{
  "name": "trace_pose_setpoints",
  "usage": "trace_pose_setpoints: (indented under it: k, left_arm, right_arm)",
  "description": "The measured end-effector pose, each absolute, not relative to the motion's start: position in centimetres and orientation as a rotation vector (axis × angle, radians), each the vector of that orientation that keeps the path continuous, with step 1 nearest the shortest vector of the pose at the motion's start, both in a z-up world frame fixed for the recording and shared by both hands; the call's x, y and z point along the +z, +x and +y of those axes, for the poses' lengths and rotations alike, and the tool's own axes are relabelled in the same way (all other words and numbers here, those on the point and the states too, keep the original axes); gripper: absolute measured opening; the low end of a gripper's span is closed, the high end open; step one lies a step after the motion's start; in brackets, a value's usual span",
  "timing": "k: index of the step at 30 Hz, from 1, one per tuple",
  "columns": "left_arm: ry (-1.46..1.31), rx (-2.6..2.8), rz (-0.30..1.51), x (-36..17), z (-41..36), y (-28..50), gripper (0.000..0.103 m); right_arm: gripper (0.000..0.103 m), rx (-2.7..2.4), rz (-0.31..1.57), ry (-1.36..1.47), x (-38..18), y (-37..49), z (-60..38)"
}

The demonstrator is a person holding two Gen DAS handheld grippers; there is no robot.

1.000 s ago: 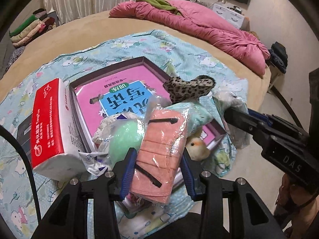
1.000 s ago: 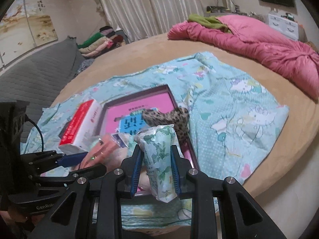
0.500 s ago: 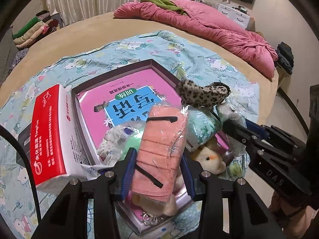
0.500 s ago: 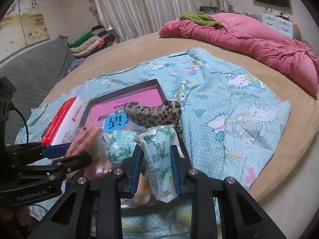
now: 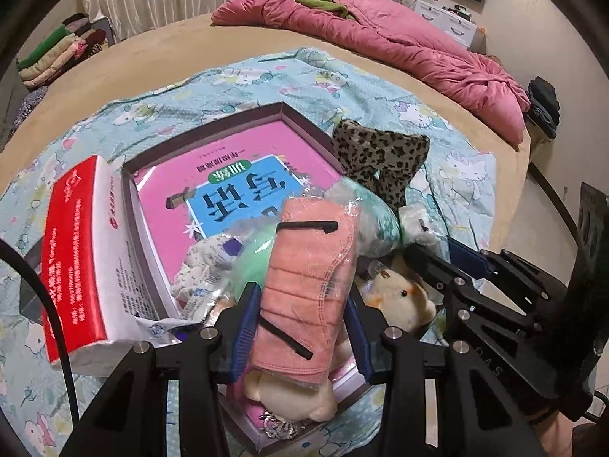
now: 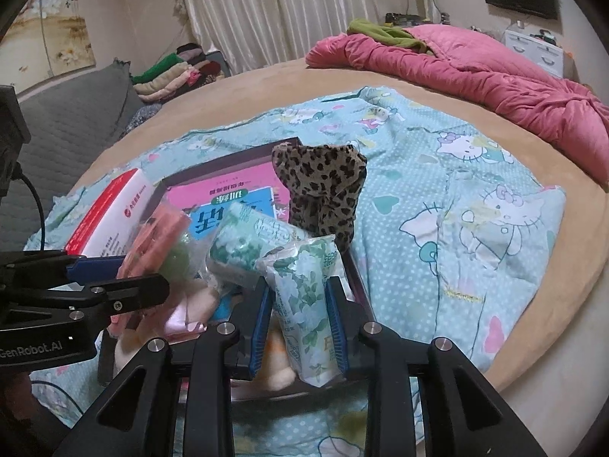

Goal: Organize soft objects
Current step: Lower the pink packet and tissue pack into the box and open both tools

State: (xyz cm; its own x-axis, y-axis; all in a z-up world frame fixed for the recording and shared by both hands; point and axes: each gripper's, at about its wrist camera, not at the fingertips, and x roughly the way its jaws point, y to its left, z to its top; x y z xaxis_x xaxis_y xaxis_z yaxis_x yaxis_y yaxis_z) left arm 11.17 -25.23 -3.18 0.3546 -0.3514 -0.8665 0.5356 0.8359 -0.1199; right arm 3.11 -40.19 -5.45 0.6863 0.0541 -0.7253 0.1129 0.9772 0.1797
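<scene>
My left gripper [image 5: 300, 297] is shut on a clear-wrapped pack of pink masks [image 5: 308, 278], held over the near corner of a dark shallow box [image 5: 300, 114] with a pink book inside. My right gripper [image 6: 297, 285] holds a green floral tissue pack [image 6: 308, 304] upright over the box's near right side. Its jaws are opening, with the pack still between the pads. In the box lie a second floral pack [image 6: 251, 243], a green ball [image 5: 251, 262] and a yellow plush chick [image 5: 399, 297]. A leopard-print cloth [image 6: 323, 182] sits on the box's right rim.
A red and white tissue box [image 5: 76, 251] stands against the box's left side. All rest on a cartoon-cat sheet [image 6: 456, 209] spread on a tan bed. A pink quilt [image 6: 475, 64] lies at the far end. Folded clothes [image 6: 171, 72] are stacked beyond the bed.
Both grippers have sunk toward the box with their packs. The right gripper's jaws stand slightly wider around the floral pack.
</scene>
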Motion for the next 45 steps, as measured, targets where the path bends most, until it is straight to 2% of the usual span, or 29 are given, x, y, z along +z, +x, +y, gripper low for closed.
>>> trace_pose_setpoints:
  k: [12, 17, 21, 25, 31, 33, 38, 45]
  left_arm:
    - [0.104, -0.608, 1.126, -4.0, -24.6, 11.6, 0.044]
    - [0.106, -0.612, 1.127, -4.0, -24.6, 11.5, 0.044]
    - [0.109, -0.613, 1.125, -3.9, -24.6, 11.5, 0.049]
    - [0.112, -0.615, 1.12, -3.7, -24.6, 11.5, 0.052]
    - [0.121, -0.615, 1.11, -3.4, -24.6, 11.3, 0.055]
    - [0.127, -0.62, 1.104, -3.3, -24.6, 11.1, 0.061]
    - [0.125, -0.643, 1.101, -3.1, -24.8, 10.8, 0.068]
    - [0.147, -0.639, 1.083, -2.6, -24.9, 10.1, 0.071]
  right_arm:
    - [0.035, -0.022, 0.813, 0.239, -5.6, 2.9, -40.2]
    - [0.042, -0.022, 0.81, 0.254, -5.5, 2.8, -40.3]
    - [0.044, -0.018, 0.803, 0.258, -5.3, 2.6, -40.4]
    - [0.052, -0.025, 0.781, 0.278, -4.8, 2.3, -40.7]
    - [0.057, -0.034, 0.765, 0.302, -4.2, 2.0, -41.1]
    - [0.058, -0.038, 0.759, 0.308, -3.9, 1.8, -41.2]
    - [0.065, -0.048, 0.727, 0.326, -2.7, 1.4, -41.6]
    - [0.069, -0.072, 0.715, 0.333, -2.0, 1.0, -42.1]
